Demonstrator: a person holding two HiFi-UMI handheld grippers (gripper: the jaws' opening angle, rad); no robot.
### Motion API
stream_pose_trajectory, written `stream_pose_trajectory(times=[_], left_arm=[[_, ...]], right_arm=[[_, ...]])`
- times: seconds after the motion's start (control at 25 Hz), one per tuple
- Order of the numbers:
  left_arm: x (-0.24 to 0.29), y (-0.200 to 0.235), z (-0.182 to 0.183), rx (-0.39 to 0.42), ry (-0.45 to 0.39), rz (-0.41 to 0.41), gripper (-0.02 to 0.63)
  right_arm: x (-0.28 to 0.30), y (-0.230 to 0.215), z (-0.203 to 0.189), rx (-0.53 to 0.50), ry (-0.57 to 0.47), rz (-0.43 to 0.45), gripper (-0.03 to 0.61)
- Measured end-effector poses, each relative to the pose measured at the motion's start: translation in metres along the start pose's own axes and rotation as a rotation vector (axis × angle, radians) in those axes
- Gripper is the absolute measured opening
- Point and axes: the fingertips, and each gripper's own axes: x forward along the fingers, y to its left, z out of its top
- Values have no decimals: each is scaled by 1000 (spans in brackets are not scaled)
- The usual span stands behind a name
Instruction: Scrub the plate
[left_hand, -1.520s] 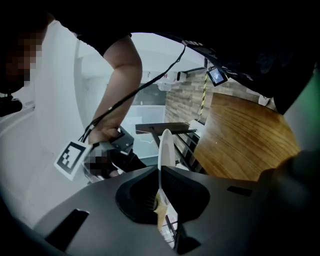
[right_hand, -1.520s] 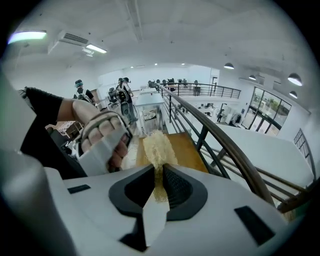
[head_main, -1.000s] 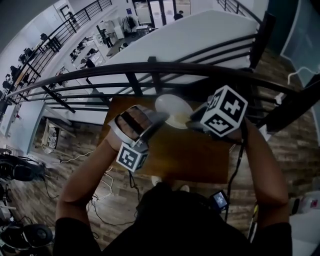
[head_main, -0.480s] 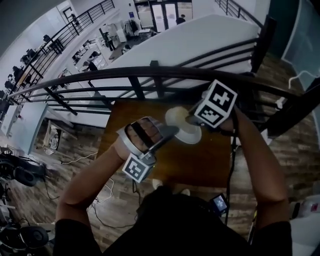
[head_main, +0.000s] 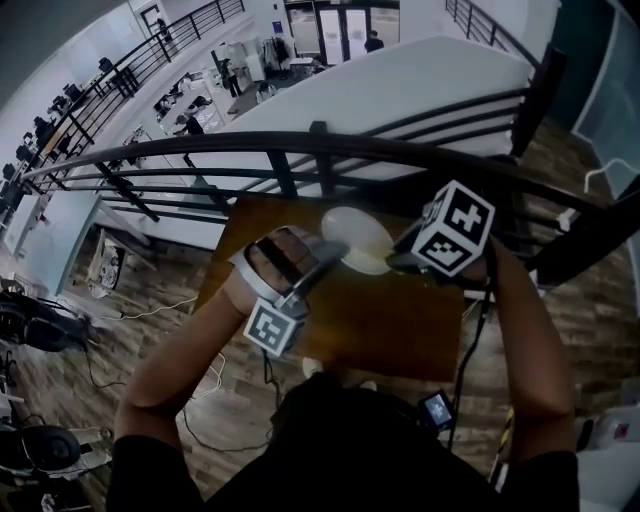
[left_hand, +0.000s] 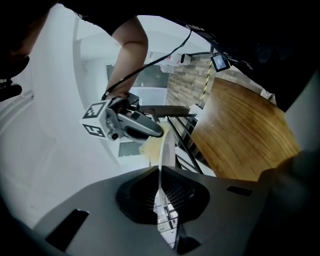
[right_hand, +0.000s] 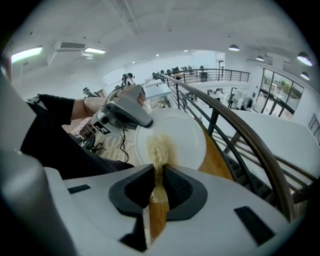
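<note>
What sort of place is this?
Probably a mezzanine in an open-plan office or lab: a wooden table stands by a dark railing, overlooking desks on the floor below.

**Railing closes off the far side**

The curved railing (head_main: 250, 143) runs just beyond the table's (head_main: 370, 320) far edge, barring passage there. The raised plate (head_main: 355, 238), with the left gripper (head_main: 333, 250) and right gripper (head_main: 396, 262) at it, fills the far middle. Bare tabletop lies open nearer.
</note>
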Motion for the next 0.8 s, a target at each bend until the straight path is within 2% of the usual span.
stream_pose_trajectory(times=[0.2,0.4,0.6,0.8], left_arm=[[-5,3,10,4,-20,9,21],[-3,13,45,36,-101,24,21],[8,10,57,62,-134,6,21],[21,2,55,59,-120,-26,21]], right_arm=[[6,-47,-22,99,21,-12,54],[11,-71,-12,131,2,-38,54],[5,-63,27,47,-36,-79,54],[-3,-15,58,-87,-65,-56,54]])
